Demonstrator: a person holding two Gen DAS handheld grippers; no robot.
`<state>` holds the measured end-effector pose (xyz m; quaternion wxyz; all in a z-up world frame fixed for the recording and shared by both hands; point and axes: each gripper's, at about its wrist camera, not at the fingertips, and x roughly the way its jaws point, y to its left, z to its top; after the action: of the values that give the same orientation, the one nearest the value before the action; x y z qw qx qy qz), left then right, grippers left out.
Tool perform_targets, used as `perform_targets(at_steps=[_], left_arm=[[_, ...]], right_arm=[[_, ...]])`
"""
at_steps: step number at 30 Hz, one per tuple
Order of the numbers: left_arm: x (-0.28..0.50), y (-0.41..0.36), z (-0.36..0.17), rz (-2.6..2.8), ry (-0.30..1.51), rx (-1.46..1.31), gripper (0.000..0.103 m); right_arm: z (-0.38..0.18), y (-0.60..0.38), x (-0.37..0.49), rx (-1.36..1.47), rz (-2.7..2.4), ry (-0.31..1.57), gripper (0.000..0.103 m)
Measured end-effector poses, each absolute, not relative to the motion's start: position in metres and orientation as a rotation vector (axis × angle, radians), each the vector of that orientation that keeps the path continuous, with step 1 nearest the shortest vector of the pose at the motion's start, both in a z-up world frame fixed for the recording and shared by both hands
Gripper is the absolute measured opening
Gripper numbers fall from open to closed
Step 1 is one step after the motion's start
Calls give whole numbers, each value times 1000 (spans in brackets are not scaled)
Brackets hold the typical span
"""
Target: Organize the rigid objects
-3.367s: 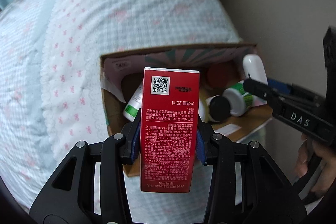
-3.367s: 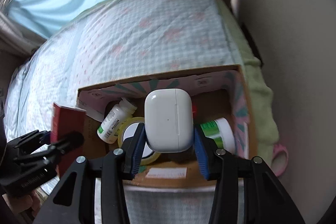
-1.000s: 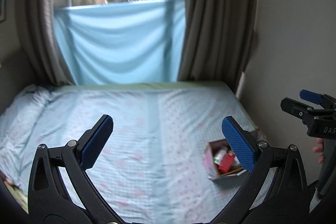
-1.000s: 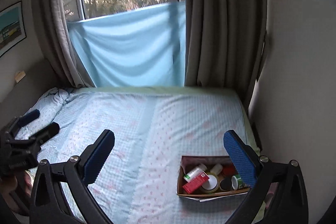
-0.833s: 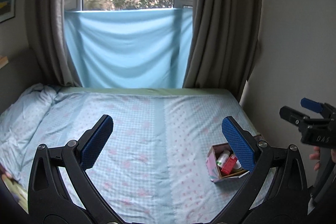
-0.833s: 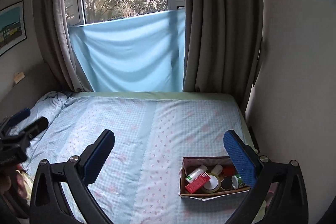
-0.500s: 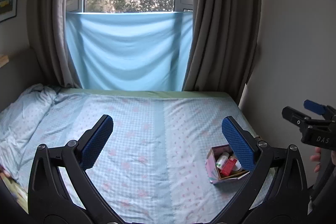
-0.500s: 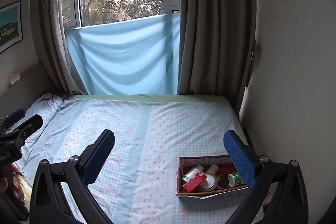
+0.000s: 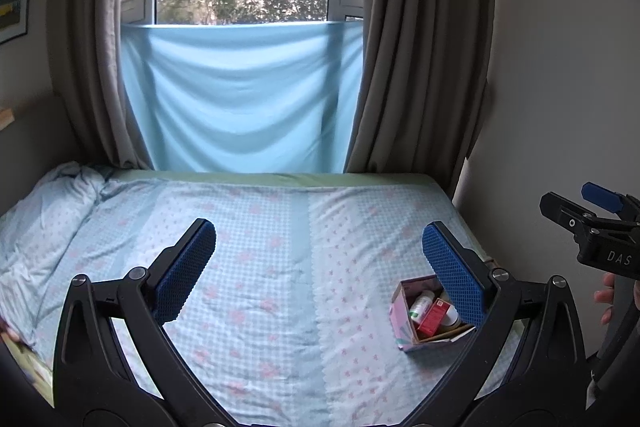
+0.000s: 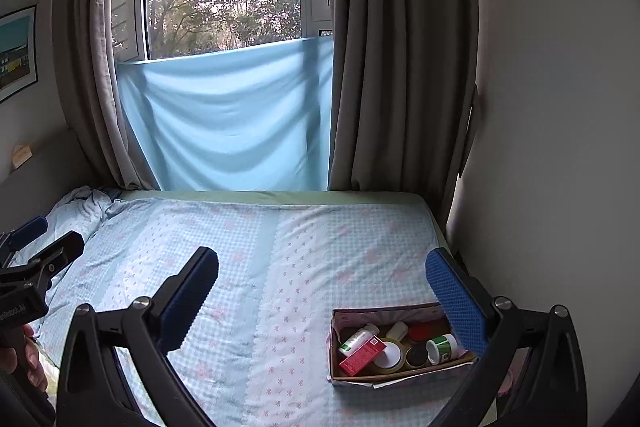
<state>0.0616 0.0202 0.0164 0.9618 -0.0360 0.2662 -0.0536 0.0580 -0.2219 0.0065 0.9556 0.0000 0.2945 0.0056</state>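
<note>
A cardboard box point(image 10: 352, 379) with a pink patterned lining sits on the bed at the right front; it also shows in the left wrist view point(image 9: 400, 323). Inside lie a red carton point(image 10: 362, 355), a white bottle with a green label point(image 10: 358, 338), a roll of tape point(image 10: 390, 353), a green-labelled jar point(image 10: 442, 347) and other small containers. The red carton point(image 9: 433, 317) shows in the left wrist view too. My left gripper point(image 9: 320, 267) is open and empty, held back from the bed. My right gripper point(image 10: 320, 291) is open and empty, well above and behind the box.
The bed point(image 10: 280, 251) has a light blue checked sheet with pink flowers. A crumpled blanket point(image 10: 84, 203) lies at the far left. Grey curtains point(image 10: 400, 67) and a blue cloth point(image 10: 228, 123) cover the window behind. A white wall point(image 10: 552, 147) runs along the right side.
Both grippers let go of the red carton and the white case, which earlier they held over the box, opened wide and drew far back. In the last second both views lifted slightly.
</note>
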Motion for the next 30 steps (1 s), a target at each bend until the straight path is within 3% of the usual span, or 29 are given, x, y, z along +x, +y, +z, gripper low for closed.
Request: perform_targets(at_steps=[30], left_arm=[[61,13,18,-111,538,-50,103]], right_arm=[[12,-222,61,4,21,591,103]])
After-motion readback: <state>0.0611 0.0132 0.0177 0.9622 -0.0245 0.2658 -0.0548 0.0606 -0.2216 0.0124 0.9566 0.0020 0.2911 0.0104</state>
